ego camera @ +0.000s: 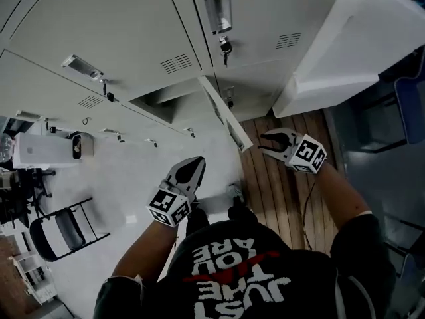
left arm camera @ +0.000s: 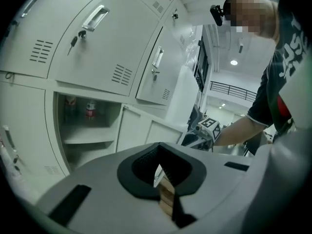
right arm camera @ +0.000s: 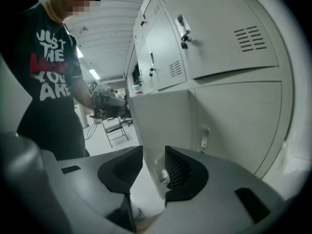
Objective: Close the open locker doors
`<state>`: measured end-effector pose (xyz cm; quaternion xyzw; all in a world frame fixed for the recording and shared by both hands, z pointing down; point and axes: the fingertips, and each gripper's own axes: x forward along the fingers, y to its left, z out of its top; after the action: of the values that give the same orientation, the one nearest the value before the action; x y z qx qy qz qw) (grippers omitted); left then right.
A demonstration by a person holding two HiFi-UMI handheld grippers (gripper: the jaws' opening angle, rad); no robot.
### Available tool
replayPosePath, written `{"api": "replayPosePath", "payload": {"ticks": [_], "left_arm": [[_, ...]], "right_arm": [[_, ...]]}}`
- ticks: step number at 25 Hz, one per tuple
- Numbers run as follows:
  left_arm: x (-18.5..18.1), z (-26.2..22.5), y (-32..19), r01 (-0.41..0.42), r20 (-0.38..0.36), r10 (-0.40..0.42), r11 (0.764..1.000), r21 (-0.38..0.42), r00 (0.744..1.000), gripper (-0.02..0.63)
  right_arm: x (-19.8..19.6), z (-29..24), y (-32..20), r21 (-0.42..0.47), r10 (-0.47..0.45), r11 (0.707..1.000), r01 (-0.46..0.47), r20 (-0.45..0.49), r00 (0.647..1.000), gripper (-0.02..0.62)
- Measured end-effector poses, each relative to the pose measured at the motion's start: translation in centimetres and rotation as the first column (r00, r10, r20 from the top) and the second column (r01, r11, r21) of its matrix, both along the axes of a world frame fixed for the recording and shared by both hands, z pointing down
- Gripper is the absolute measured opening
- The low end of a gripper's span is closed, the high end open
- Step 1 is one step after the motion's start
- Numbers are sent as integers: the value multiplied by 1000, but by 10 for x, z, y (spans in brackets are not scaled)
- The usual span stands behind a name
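Observation:
A low locker compartment (ego camera: 163, 102) stands open, and its white door (ego camera: 226, 115) swings out toward me. My right gripper (ego camera: 274, 140) is at that door's free edge. In the right gripper view the door (right arm camera: 161, 126) passes between the jaws of the right gripper (right arm camera: 153, 167), which stand apart; a gap shows on the left side, so it is open. My left gripper (ego camera: 192, 167) hovers left of the door, fingers together with nothing in them. From the left gripper (left arm camera: 158, 172) I see the open compartment (left arm camera: 87, 126) with its shelf.
A big white panel (ego camera: 352, 38), apparently another open door, juts out at the upper right. Two bottles (left arm camera: 90, 108) stand inside the open compartment. A folding chair (ego camera: 63, 228) and a white box (ego camera: 43, 150) are at the left. Wooden floor boards (ego camera: 279, 191) lie under my right arm.

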<state>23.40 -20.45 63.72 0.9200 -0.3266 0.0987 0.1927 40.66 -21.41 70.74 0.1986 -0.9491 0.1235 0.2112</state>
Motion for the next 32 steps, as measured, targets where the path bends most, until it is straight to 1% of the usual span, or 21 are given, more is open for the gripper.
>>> {"api": "replayPosePath", "payload": {"ticks": [4,8,12,15,21,27,32], "left_arm": [[12,28,3,-25,27,26,999,-28,999,8],[20,51,3,-44,35,46,998,-46,998,8],[28,74,6,-70,38,73,995,-71,997,8],[33,88,10,-90,40,94,992,-89,995,8],[31,99,15,-110,39,114,989,-99,993,8],[15,102,16,-98,30,101,991,-94,994,8],[-6,102,17,-81,28,84,992,-92,996,8]], "right_arm": [[-10,45,4,1,-103,995,104,-100,990,153],[-22,78,6,9,-189,981,193,-161,969,161],[-31,97,5,34,-252,963,266,-221,942,169],[-38,103,6,52,-288,950,309,-243,926,174],[-54,103,9,92,-342,920,381,-283,896,173],[-84,100,15,115,-382,897,427,-286,879,173],[-116,99,21,125,-415,879,461,-275,867,173]]}}
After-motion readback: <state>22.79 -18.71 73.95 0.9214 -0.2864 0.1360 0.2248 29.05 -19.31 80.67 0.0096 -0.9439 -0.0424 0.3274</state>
